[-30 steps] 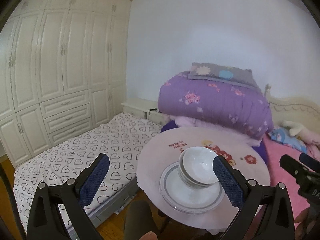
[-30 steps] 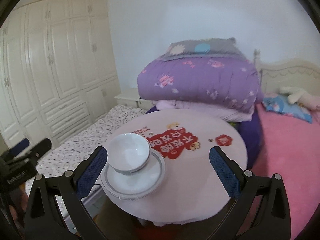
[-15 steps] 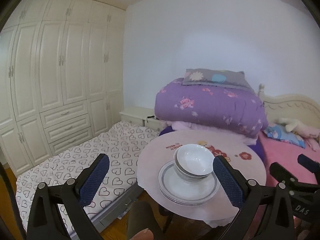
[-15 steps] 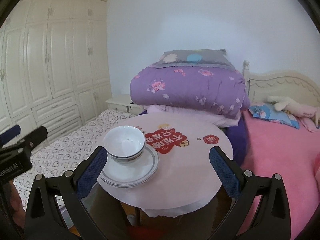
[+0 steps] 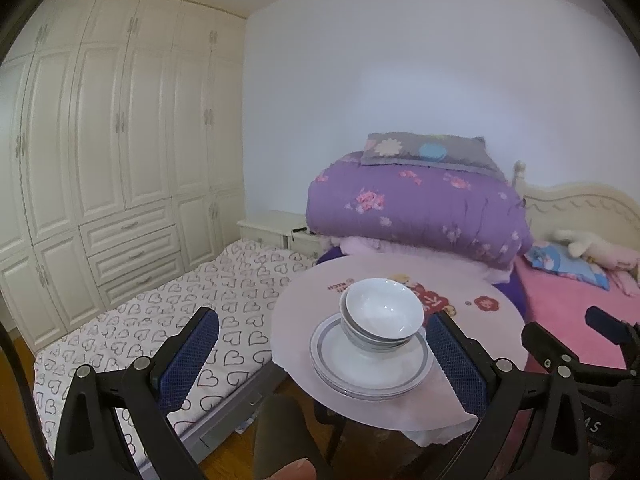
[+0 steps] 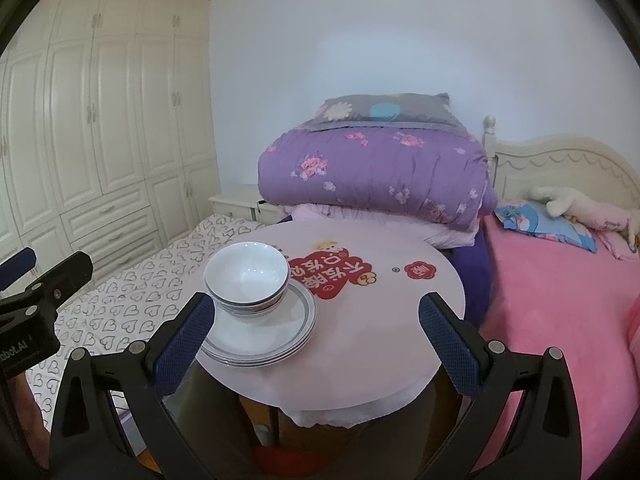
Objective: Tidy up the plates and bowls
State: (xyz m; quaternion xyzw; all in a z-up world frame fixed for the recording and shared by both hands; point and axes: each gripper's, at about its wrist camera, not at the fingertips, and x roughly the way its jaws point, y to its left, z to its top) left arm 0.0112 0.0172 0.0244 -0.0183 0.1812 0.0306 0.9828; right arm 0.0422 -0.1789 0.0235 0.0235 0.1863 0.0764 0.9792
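Observation:
A stack of white bowls sits on a stack of white grey-rimmed plates at the near left of a round pink table. My left gripper is open and empty, held back from the table with the stack showing between its fingers. My right gripper is open and empty, also back from the table, with the stack by its left finger. The right gripper's body shows at the right of the left wrist view.
A low bed with a heart-print sheet lies left of the table. A folded purple quilt and a pink bed lie behind and to the right. White wardrobes line the left wall.
Both grippers have pulled back and up from the table, so the table and the stack look smaller and farther. The bowls and plates have not moved. Both grippers stay open.

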